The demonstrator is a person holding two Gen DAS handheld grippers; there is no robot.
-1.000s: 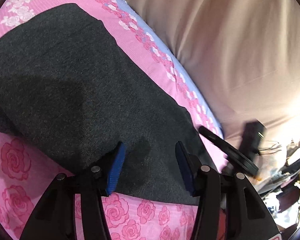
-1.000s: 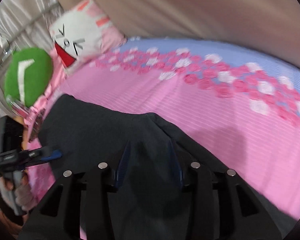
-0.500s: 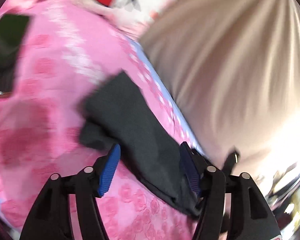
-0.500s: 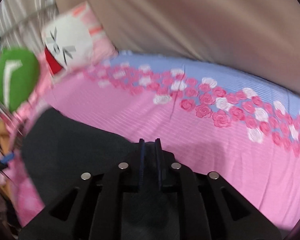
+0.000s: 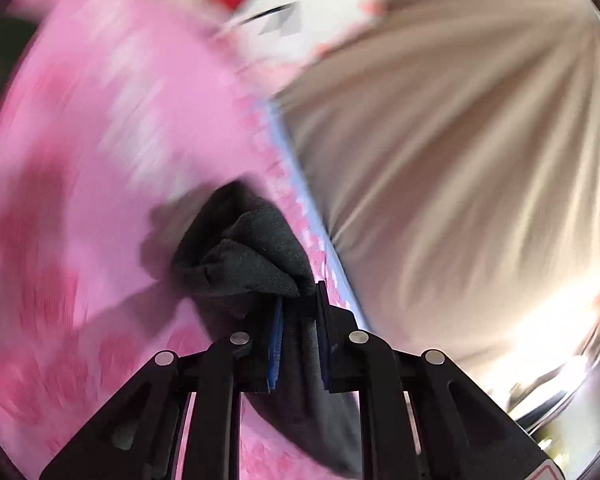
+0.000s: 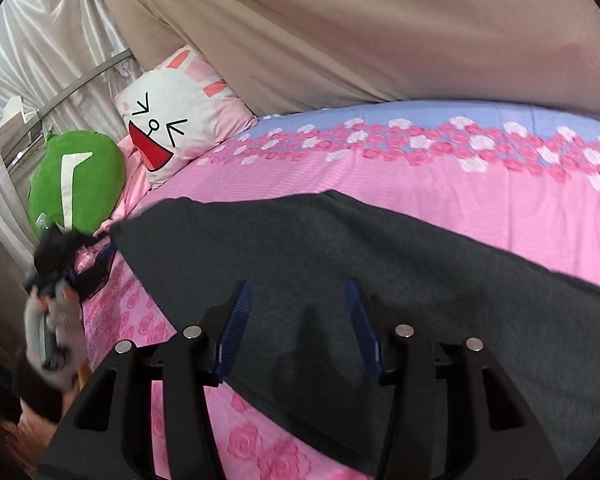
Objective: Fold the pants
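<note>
Closing on bunched dark pants (image 5: 256, 256), the left gripper (image 5: 298, 344) jaws pinch them; right gripper (image 6: 298, 328) jaws are opening above the cloth, holding nothing.

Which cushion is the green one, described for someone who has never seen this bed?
Start at the pink floral bedsheet and follow it to its far left end by the shiny curtain. Two cushions sit there; the green cushion is the left one, plain green with a white stripe, unlike the white cartoon-face pillow beside it.

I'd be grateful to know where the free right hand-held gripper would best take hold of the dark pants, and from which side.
Probably the near edge of the pants, approached from the bed's front. The cloth lies flat on the pink bedspread, and the right hand-held gripper, jaws opening, hovers above that hem.
</note>
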